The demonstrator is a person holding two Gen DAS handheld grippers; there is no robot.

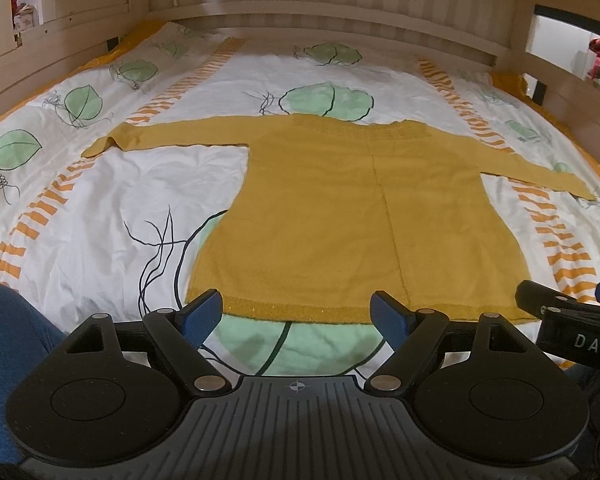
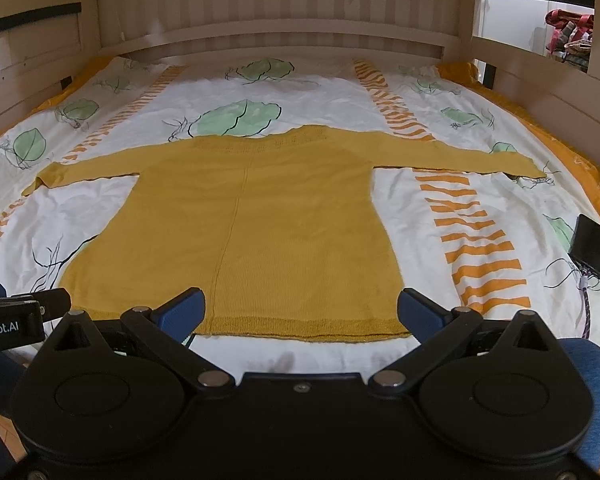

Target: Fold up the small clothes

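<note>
On the leaf-print bed cover [image 1: 100,216], the mustard sweater [image 1: 340,208] is lying flat, sleeves running crosswise, hem nearest both empty spread-fingered grippers, left gripper [image 1: 298,312] and right gripper [image 2: 300,312] hovering just short.

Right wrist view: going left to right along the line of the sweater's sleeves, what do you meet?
Left sleeve cuff → sweater body → right sleeve → orange striped band on the bed cover → phone.

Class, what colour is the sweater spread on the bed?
Mustard yellow sweater, seen best in the right wrist view.
</note>
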